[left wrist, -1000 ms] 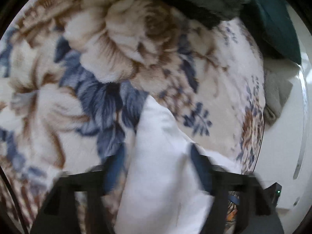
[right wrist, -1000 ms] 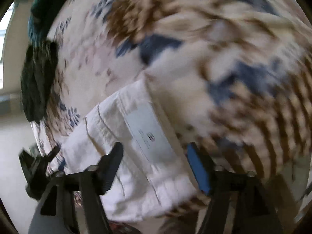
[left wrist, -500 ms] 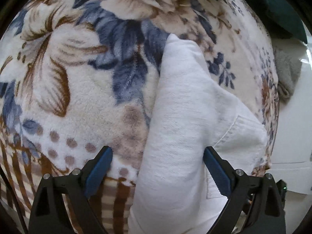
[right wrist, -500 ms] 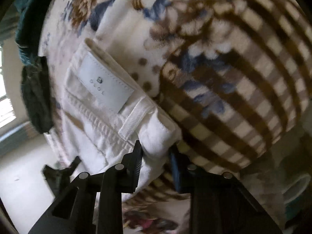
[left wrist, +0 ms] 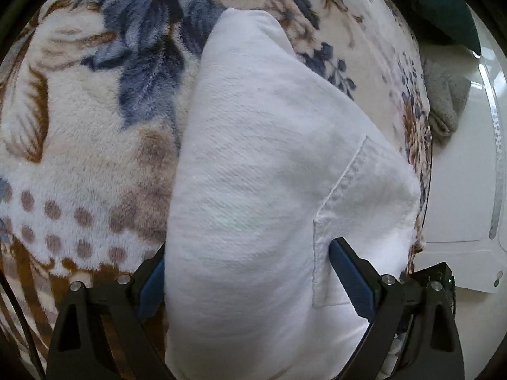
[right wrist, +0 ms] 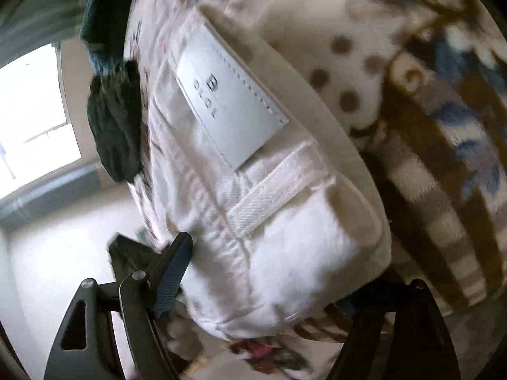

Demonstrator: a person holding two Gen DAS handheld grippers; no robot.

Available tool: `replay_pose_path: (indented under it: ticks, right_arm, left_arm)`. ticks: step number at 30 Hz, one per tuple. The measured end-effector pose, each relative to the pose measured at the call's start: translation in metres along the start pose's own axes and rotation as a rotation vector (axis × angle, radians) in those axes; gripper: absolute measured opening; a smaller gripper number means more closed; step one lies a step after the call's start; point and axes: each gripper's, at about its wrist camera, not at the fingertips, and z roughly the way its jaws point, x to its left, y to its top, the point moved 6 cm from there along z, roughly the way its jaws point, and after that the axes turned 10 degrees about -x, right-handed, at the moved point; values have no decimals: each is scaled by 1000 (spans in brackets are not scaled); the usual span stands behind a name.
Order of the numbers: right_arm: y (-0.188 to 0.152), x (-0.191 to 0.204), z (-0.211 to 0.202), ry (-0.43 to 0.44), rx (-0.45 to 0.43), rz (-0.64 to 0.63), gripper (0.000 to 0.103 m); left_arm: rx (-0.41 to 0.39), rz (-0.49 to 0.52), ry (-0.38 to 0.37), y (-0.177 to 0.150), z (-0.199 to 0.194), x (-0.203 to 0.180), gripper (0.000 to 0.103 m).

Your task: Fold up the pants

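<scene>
One pair of white pants (left wrist: 259, 190) is seen lying folded on a soft blanket (left wrist: 79, 145) with blue and brown flowers, brown dots and brown stripes. In the left wrist view the pants fill the middle and taper toward the far end. One stitched seam (left wrist: 342, 183) runs across the cloth, near the right finger.

The left gripper (left wrist: 247, 281) is placed at the near end of the pants. Its two fingers are spread wide, one on each side of the folded cloth. Two blue pads (left wrist: 348, 281) are seen, one on each finger. The left pad is partly hidden by the cloth. Nothing is pinched.

In the right wrist view the waistband end of the pants (right wrist: 269, 221) is seen. One white label (right wrist: 228, 101) with dark letters is sewn on it, and one belt loop (right wrist: 279, 190) is seen just below the label. The picture is a bit blurred. The right gripper (right wrist: 269, 278) is held at this end, with its two fingers spread wide and the thick fold of cloth between them. The left finger is touching or almost touching the cloth. The tip of the right finger is hidden behind the pants, so whether it touches cannot be told.

Other clothes are seen at the far edge of the blanket: one dark green piece (left wrist: 443, 9), one grey piece (left wrist: 446, 101) beside it, and one black bundle (right wrist: 114, 126). One bright window (right wrist: 31, 110) is seen at the left of the right wrist view.
</scene>
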Motion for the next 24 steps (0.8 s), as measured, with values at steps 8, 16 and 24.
replay_pose_path:
  ticks: [8, 16, 24]
  right_arm:
    - [-3, 0, 16, 29, -53, 37, 49]
    - [-24, 51, -10, 23, -135, -37, 32]
    - [-4, 174, -49, 87, -194, -154, 31]
  left_arm:
    - [-35, -3, -77, 2, -12, 0, 58]
    - [-109, -25, -219, 13, -68, -14, 28]
    - [-202, 2, -301, 76, -149, -40, 27]
